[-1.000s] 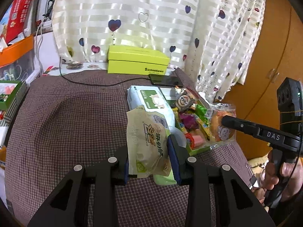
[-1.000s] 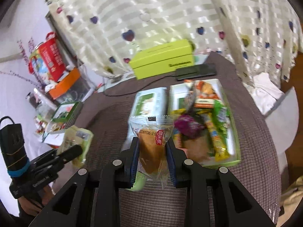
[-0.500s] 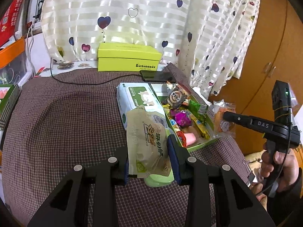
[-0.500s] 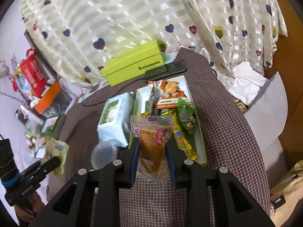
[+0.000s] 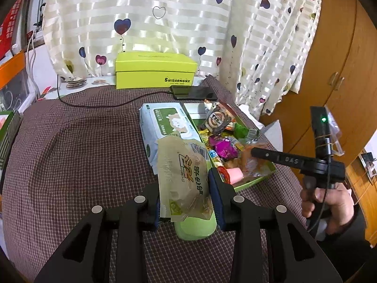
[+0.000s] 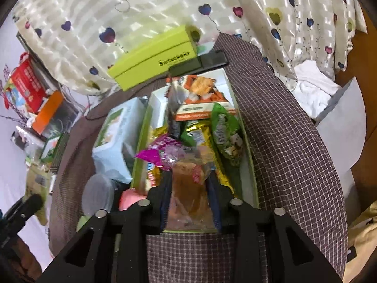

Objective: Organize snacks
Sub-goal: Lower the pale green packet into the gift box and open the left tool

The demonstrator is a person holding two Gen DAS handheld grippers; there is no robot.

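Observation:
My left gripper (image 5: 185, 184) is shut on a beige-green snack packet (image 5: 182, 174) and holds it above the checked tablecloth, left of the green snack tray (image 5: 259, 181). My right gripper (image 6: 189, 186) is shut on a clear-wrapped brown cake (image 6: 188, 195) and holds it low over the near end of the tray (image 6: 249, 165), among several wrapped snacks. In the left wrist view the right gripper (image 5: 253, 152) reaches over the tray with the cake (image 5: 245, 160). The left gripper's packet shows at the left edge of the right wrist view (image 6: 35, 179).
A pale blue wipes pack (image 5: 162, 122) lies left of the tray. A lime box (image 5: 155, 73) and a black phone (image 5: 193, 92) lie at the back by the curtain. A green cup (image 5: 195, 224) stands under the left gripper. A wooden cabinet (image 5: 341, 70) is right.
My right gripper has come down and forward with the cake, from above the table to low over the tray's near end. My left gripper has pulled back slightly, packet held.

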